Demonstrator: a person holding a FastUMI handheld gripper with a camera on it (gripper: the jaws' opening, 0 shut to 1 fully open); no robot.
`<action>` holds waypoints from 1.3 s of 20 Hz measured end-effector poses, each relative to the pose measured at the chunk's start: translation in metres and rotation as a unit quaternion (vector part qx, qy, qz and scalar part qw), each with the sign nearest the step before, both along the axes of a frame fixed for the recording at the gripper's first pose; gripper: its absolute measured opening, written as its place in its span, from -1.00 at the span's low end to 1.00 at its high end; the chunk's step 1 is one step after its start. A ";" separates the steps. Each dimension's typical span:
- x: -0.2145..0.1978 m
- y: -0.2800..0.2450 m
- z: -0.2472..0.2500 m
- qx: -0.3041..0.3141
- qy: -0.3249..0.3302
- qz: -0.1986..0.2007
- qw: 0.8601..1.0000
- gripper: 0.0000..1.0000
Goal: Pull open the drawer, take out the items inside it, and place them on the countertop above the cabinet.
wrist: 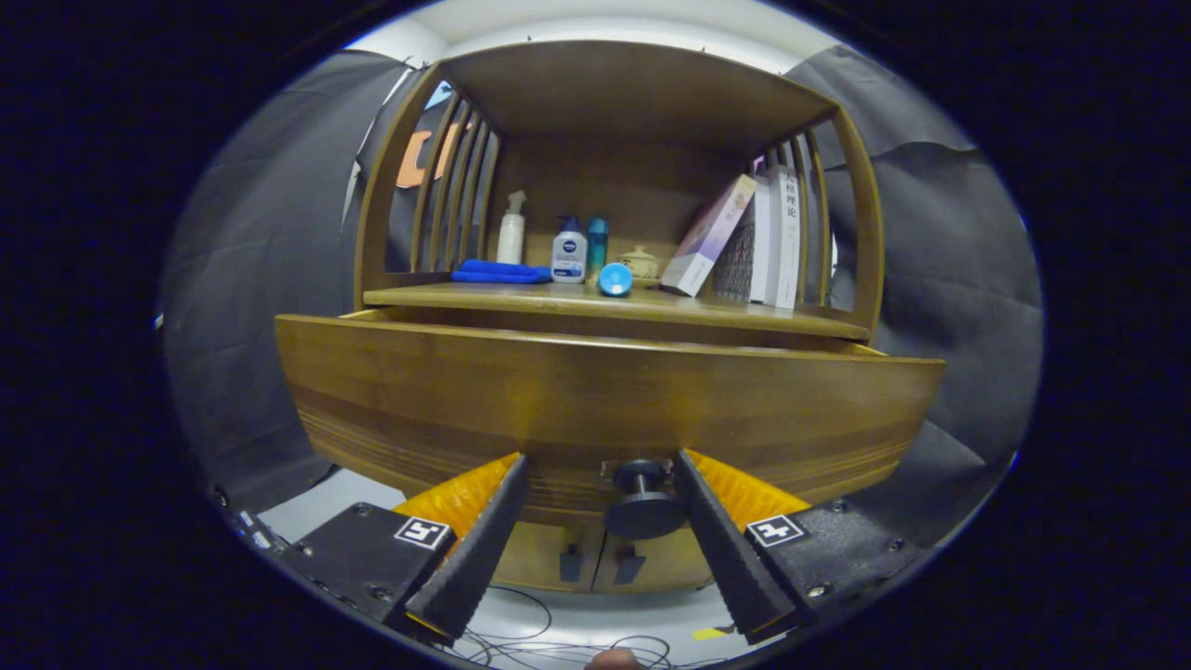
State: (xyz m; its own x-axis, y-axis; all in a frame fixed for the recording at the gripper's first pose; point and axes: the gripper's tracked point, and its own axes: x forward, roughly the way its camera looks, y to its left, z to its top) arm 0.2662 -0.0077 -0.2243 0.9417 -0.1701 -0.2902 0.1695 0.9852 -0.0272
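Facing the cabinet (842, 233), we found its drawer (605, 400) pulled out beneath the countertop (521, 298), which carried books (772, 237), bottles (568, 251) and a blue cloth (501, 272). We held the gripper (601, 493) with fingers spread; the drawer knob (642, 502) sat between them, nearer the right finger, untouched by either.

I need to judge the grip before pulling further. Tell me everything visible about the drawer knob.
The drawer knob is a dark, round, mushroom-shaped pull on a short stem, probably metal, fixed to a small plate low on the wooden drawer front. It sits between the fingers of the gripper, which stands open: one finger looks close against it, the other stands clear. The drawer appears pulled out already.
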 end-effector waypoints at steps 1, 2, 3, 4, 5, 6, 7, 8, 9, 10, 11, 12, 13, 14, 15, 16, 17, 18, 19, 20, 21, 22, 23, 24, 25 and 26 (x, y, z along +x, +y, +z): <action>0.005 -0.001 0.000 0.007 0.003 0.001 1.000 1.00; 0.010 -0.003 0.001 0.012 0.005 0.001 1.000 1.00; 0.015 -0.004 0.002 0.015 0.007 0.000 1.000 1.00; 0.020 -0.005 0.001 0.016 0.009 0.000 1.000 1.00; 0.026 -0.007 0.001 0.013 0.011 -0.001 1.000 1.00; 0.030 -0.009 0.001 0.008 0.013 -0.001 1.000 1.00; 0.032 -0.012 0.001 0.004 0.014 -0.001 1.000 1.00; 0.036 -0.013 0.000 0.001 0.016 -0.001 1.000 1.00; 0.043 -0.015 -0.001 -0.001 0.019 -0.001 1.000 1.00; 0.048 -0.017 -0.003 0.004 0.022 -0.004 1.000 1.00; 0.051 -0.017 -0.003 0.009 0.024 -0.004 1.000 1.00; 0.055 -0.018 -0.003 0.012 0.026 -0.005 1.000 1.00; 0.058 -0.019 -0.003 0.010 0.028 -0.005 1.000 1.00; 0.062 -0.019 -0.004 0.007 0.031 -0.005 0.999 1.00; 0.066 -0.020 -0.005 0.002 0.034 -0.004 0.999 1.00; 0.069 -0.021 -0.006 -0.003 0.039 -0.005 0.999 1.00; 0.071 -0.021 -0.006 -0.005 0.043 -0.006 0.999 1.00; 0.074 -0.021 -0.006 -0.004 0.047 -0.008 0.999 1.00; 0.075 -0.021 -0.004 -0.002 0.050 -0.009 0.999 1.00; 0.075 -0.022 -0.003 -0.001 0.054 -0.009 0.999 1.00; 0.076 -0.022 -0.003 0.000 0.059 -0.008 0.998 1.00; 0.076 -0.022 -0.002 0.000 0.063 -0.006 0.998 1.00; 0.077 -0.022 -0.003 0.002 0.071 0.000 0.997 1.00; 0.077 -0.020 0.000 0.013 0.071 0.003 0.997 1.00; 0.075 -0.022 0.004 0.023 0.069 0.002 0.997 1.00; 0.070 -0.025 0.010 0.031 0.066 0.001 0.997 1.00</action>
